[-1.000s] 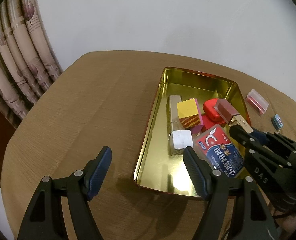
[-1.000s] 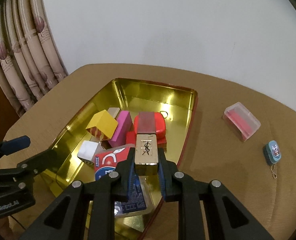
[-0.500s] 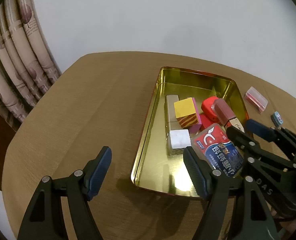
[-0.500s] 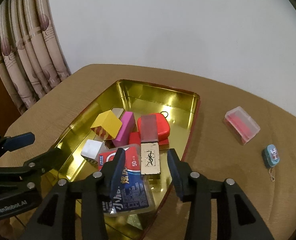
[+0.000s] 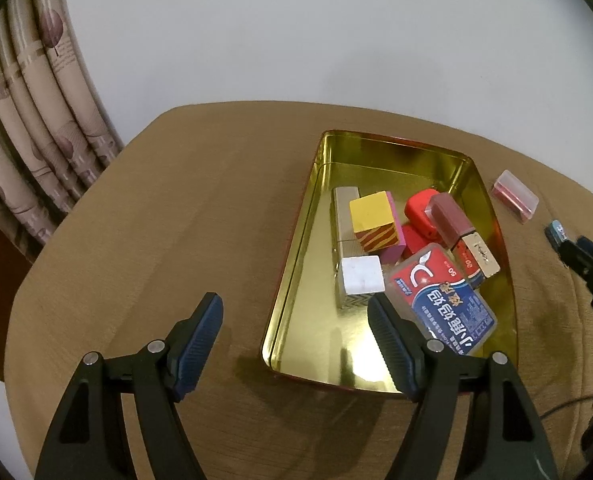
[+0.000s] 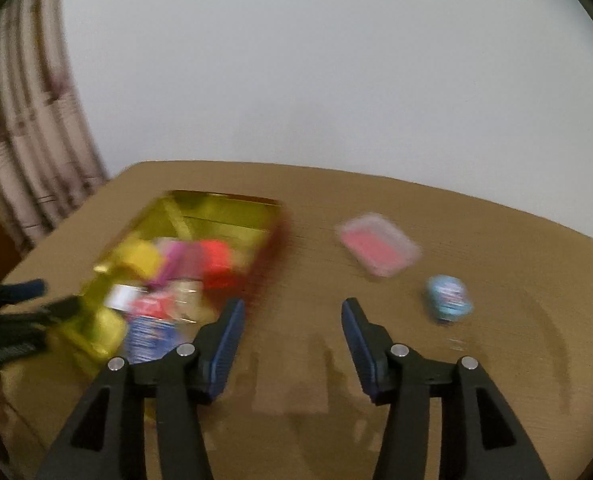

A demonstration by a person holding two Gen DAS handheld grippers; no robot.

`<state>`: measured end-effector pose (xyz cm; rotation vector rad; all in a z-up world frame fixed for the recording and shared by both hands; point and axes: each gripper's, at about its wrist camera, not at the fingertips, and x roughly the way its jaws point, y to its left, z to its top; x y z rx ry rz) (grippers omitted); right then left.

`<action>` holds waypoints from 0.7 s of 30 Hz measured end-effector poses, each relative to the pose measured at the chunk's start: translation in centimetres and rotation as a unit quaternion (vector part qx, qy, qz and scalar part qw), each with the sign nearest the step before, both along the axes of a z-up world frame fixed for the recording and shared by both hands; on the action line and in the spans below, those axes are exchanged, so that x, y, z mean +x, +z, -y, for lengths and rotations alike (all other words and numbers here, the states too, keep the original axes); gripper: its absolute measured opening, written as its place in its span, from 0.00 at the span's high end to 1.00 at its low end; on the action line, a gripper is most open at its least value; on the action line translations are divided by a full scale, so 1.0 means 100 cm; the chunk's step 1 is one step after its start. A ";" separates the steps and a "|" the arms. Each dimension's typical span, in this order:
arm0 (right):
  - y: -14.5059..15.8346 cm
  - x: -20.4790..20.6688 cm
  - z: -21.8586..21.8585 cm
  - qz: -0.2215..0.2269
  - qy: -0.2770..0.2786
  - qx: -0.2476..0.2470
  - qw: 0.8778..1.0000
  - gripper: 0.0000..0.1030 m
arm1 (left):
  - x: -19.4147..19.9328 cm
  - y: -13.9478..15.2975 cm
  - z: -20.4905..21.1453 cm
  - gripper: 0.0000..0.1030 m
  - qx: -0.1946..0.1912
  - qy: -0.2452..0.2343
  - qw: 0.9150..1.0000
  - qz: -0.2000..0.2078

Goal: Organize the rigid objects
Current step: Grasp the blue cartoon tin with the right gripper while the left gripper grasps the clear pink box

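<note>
My left gripper (image 5: 294, 326) hangs over the near left corner of the gold tin (image 5: 296, 276), its fingers spread wide with nothing between them: the left finger (image 5: 198, 338) stands over bare table, the right finger (image 5: 388, 340) over the tin's near end, in front of the white block (image 5: 362, 275) and the blue-and-red card box (image 5: 442, 300). The tin's contents crowd its right half: a yellow striped block (image 5: 374, 222), a pink block behind it, red pieces (image 5: 420, 212), and the lipstick case (image 5: 462, 234) lying slantwise against the right wall. The tin's far end and a strip along its left wall are bare gold floor. To the left of the tin the round wooden table (image 5: 156, 220) is open all the way to its edge, where the curtain (image 5: 36, 112) hangs. My right gripper (image 6: 292, 334) is over bare tabletop just right of the tin's red outer edge, its jaws opening and holding nothing; that view is smeared with motion. Ahead of it, apart from each other, lie the clear case with red inside (image 6: 378, 246) and the small blue keychain case (image 6: 448, 298), both outside the tin, with free table around them out to the far rim.
</note>
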<state>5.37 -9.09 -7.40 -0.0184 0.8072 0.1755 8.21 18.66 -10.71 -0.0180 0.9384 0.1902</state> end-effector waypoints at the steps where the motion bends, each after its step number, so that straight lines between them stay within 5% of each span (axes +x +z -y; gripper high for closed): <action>1: -0.004 0.002 0.016 -0.004 -0.016 -0.008 1.000 0.49 | 0.000 0.000 0.000 0.30 0.001 0.001 1.000 0.001; 8: -0.029 0.026 0.077 -0.034 -0.067 -0.020 0.997 0.48 | 0.002 -0.004 0.001 0.30 0.011 -0.004 1.000 -0.004; 21: -0.058 0.072 0.071 -0.047 -0.063 -0.043 0.996 0.47 | 0.007 -0.016 0.007 0.30 0.029 -0.017 0.999 -0.013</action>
